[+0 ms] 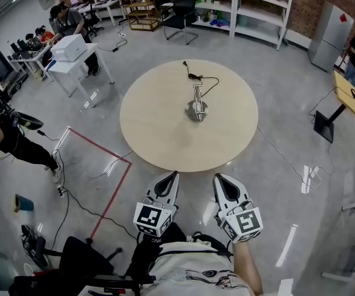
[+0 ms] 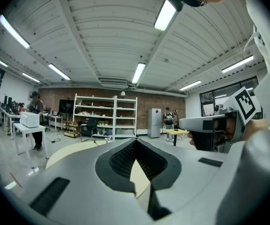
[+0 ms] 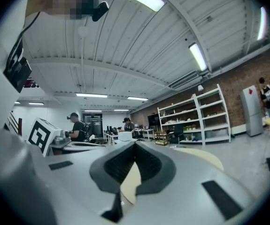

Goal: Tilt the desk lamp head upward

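Observation:
A silver desk lamp (image 1: 197, 106) with a black cord stands near the middle of a round beige table (image 1: 158, 134); its head lies low over its base. Both grippers hang short of the table's near edge, well apart from the lamp. My left gripper (image 1: 173, 176) is shut with nothing between its jaws, and its tips (image 2: 135, 142) meet in the left gripper view. My right gripper (image 1: 218, 178) is shut and empty too, its tips (image 3: 135, 145) together. The lamp does not show in either gripper view; only strips of the table (image 2: 66, 153) (image 3: 205, 156) do.
Red tape lines (image 1: 112, 196) mark the floor left of the table. White shelves (image 1: 251, 5) stand at the back, a grey cabinet (image 1: 330, 36) and a small desk (image 1: 350, 97) at the right. People work at white desks (image 1: 72, 57) at the far left. Cables lie on the floor.

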